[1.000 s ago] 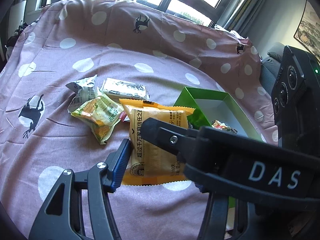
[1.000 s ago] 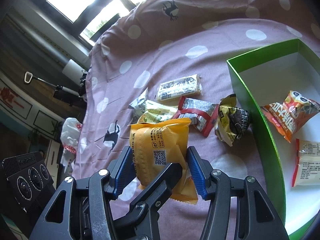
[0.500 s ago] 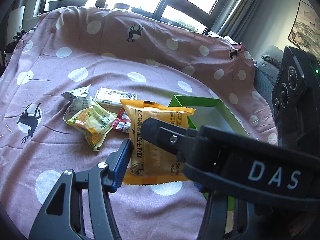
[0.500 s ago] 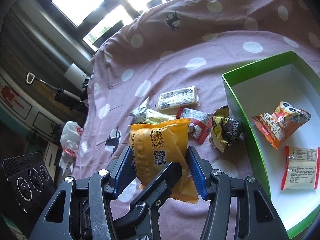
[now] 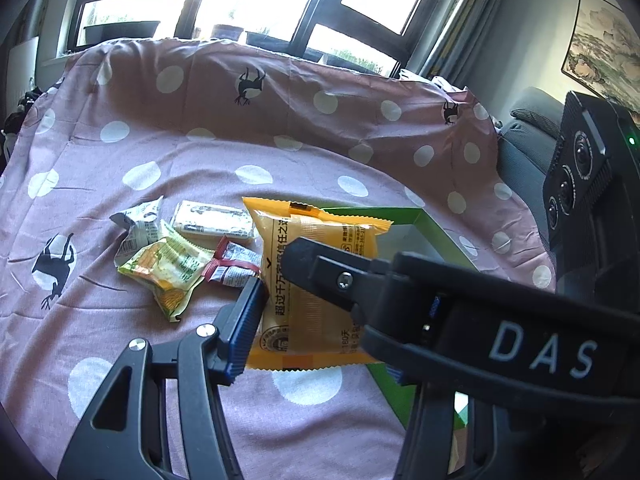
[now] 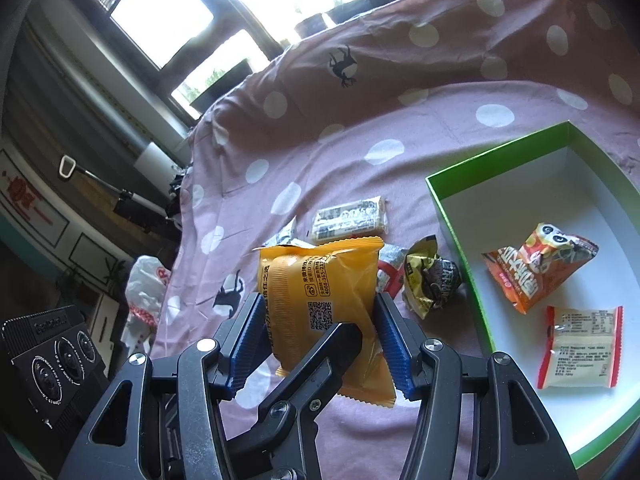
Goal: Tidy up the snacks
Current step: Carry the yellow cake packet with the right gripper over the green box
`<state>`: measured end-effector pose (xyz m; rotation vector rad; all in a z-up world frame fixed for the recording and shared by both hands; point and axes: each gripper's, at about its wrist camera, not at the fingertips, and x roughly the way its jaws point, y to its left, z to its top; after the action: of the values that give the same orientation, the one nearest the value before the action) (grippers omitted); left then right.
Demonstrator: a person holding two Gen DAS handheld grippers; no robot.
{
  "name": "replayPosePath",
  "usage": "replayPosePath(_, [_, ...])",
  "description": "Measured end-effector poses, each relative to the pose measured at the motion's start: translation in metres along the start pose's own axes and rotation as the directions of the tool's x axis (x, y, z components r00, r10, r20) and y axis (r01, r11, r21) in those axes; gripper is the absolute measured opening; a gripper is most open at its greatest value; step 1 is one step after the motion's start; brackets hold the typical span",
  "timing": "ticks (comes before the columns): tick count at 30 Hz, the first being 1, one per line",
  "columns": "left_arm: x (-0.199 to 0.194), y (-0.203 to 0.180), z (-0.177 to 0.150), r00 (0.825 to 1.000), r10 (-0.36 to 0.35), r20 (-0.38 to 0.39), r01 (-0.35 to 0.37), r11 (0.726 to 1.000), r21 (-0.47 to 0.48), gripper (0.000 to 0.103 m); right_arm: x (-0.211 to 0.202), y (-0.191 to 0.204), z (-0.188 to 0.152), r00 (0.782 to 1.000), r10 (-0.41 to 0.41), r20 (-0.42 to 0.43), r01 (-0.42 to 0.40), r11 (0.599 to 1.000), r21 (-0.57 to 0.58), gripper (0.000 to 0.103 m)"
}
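Right wrist view shows the right gripper (image 6: 320, 340) with its blue-padded fingers (image 6: 390, 344) pressed on both sides of the orange snack packet (image 6: 320, 292), grasping it above the pink polka-dot cloth (image 6: 360, 128) that covers the surface. At 3 o'clock from the packet stands the green box (image 6: 452, 220), its white floor carrying an orange bag (image 6: 536, 268) and, at 5 o'clock from that, a pale red-edged packet (image 6: 580, 346). Between the held packet and the box wall lies a crumpled dark and yellow wrapper (image 6: 430, 280); at 12 o'clock from the packet lies a pale bar (image 6: 350, 220). In the left wrist view, the left gripper (image 5: 316, 308) has one blue finger (image 5: 246, 328) against the same orange snack packet (image 5: 316, 280); the other finger is hidden behind the right gripper's black body, so I cannot tell whether it grasps. At 9 o'clock lie a yellow-green packet (image 5: 168, 272) and a red-trimmed packet (image 5: 232, 266).
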<state>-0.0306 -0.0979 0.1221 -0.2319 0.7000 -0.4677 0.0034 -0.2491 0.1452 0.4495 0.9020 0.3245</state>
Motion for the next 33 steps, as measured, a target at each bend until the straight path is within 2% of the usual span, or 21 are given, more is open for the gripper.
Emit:
replayPosePath(15, [0.018, -0.047, 0.012, 0.998, -0.070, -0.002, 0.070, 0.994, 0.079, 0.052, -0.038, -0.036, 0.012, 0.995, -0.029, 0.098, 0.023, 0.997, 0.067, 0.059])
replayPosePath(33, [0.064, -0.098, 0.010, 0.984, -0.149, -0.094, 0.161, 0.976, 0.147, 0.051, -0.067, -0.098, 0.012, 0.983, -0.105, 0.150, 0.069, 0.972, 0.226, 0.059])
